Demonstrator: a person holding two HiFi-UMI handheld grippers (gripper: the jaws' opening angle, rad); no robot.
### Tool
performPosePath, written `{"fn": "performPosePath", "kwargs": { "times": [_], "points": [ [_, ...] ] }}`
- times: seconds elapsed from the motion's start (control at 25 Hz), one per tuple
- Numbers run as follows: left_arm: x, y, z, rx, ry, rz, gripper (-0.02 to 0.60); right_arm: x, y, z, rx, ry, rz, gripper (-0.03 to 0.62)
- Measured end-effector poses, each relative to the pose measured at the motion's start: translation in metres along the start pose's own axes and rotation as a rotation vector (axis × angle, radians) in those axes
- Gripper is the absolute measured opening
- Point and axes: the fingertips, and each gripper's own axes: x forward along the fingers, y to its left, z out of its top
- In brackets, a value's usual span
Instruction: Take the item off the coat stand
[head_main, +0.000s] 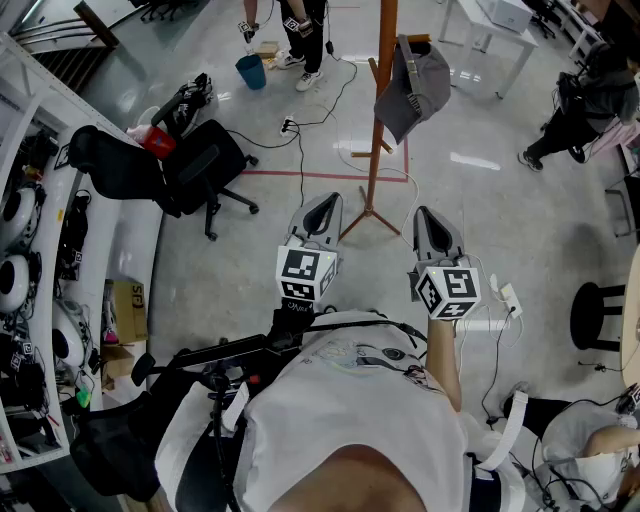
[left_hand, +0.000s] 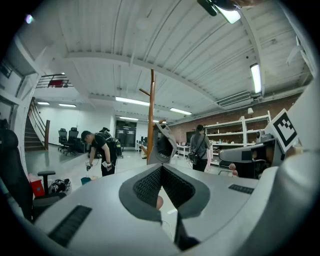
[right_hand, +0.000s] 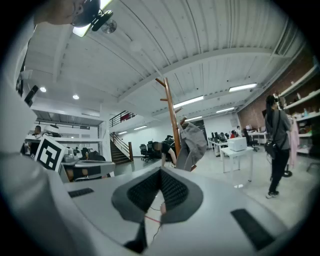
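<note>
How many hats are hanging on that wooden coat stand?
1. A grey cap hangs from a peg on the right side of the coat stand, as the head view shows it. The other pegs in view are bare, so none seems hidden.

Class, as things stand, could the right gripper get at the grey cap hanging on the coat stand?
Probably not yet. The grey cap hangs on the coat stand, well ahead of the right gripper, whose jaws are shut. Nothing stands between them, so stepping closer and opening should do.
</note>
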Motion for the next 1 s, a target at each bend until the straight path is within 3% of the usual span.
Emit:
{"fn": "performPosePath", "kwargs": {
  "times": [0.44,1.0],
  "points": [
    [0.009,-0.012,-0.005,-0.021,0.025,-0.002,0.003,-0.001,-0.011,-0.005,0.019,0.008,0.010,0.005],
    [0.015,-0.038,-0.030,-0.023,0.076,0.050,0.003,-0.011,-0.024,-0.027,0.051,0.063,0.066,0.005]
  ]
}}
